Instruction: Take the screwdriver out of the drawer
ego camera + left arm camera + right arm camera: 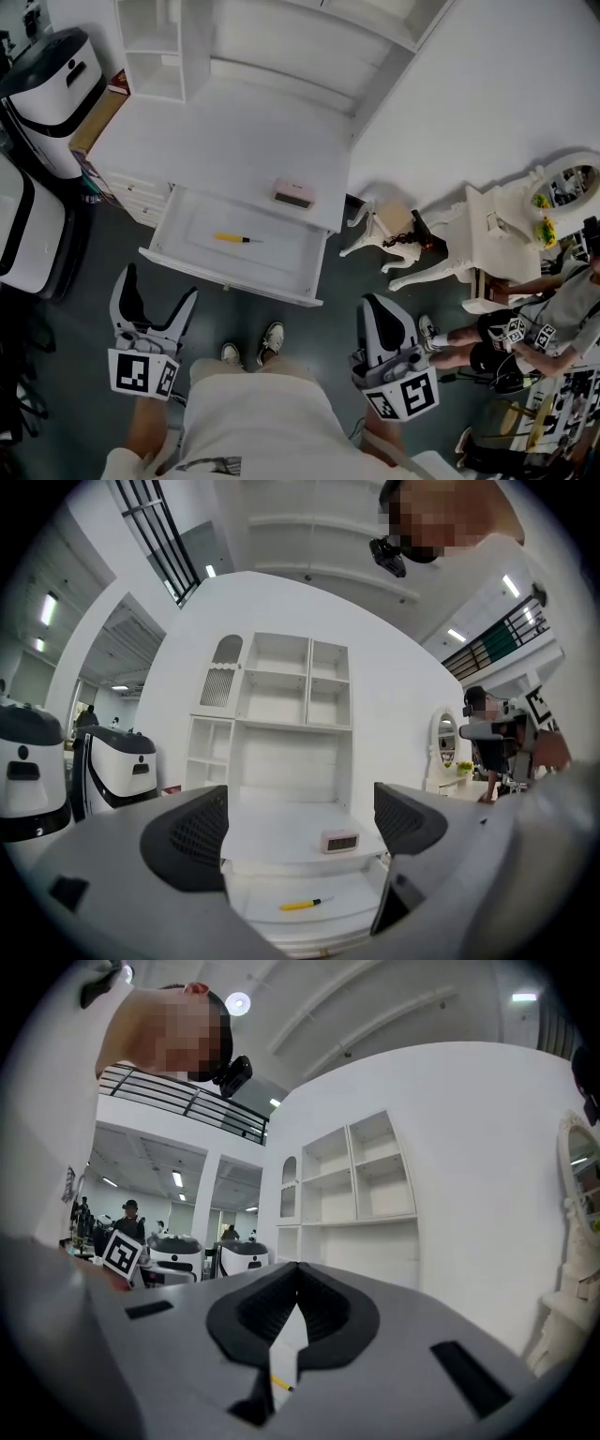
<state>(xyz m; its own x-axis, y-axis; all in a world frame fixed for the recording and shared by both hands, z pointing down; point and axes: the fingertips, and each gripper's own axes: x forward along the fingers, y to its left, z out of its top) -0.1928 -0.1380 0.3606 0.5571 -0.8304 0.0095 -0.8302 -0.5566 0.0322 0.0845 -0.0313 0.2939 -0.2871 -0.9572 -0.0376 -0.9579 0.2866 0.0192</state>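
A yellow-handled screwdriver point(234, 239) lies flat in the open white drawer point(178, 264) of a white desk; the left gripper view shows the screwdriver point(305, 905) between and beyond the jaws. My left gripper point(159, 296) hangs open in front of the drawer's left corner, jaws wide apart and empty, also seen as the left gripper point(300, 832). My right gripper point(382, 309) is shut with nothing in it, to the right of the drawer front. In the right gripper view the right gripper point(296, 1283) shows pads pressed together, a sliver of the screwdriver point(279, 1384) below.
A small pink clock point(293, 194) sits on the desk top point(225, 141) above the drawer. White robots point(47, 89) stand at the left. A white dressing table point(497, 234) with mirror, a stool point(375, 232) and a seated person point(525, 333) are at the right.
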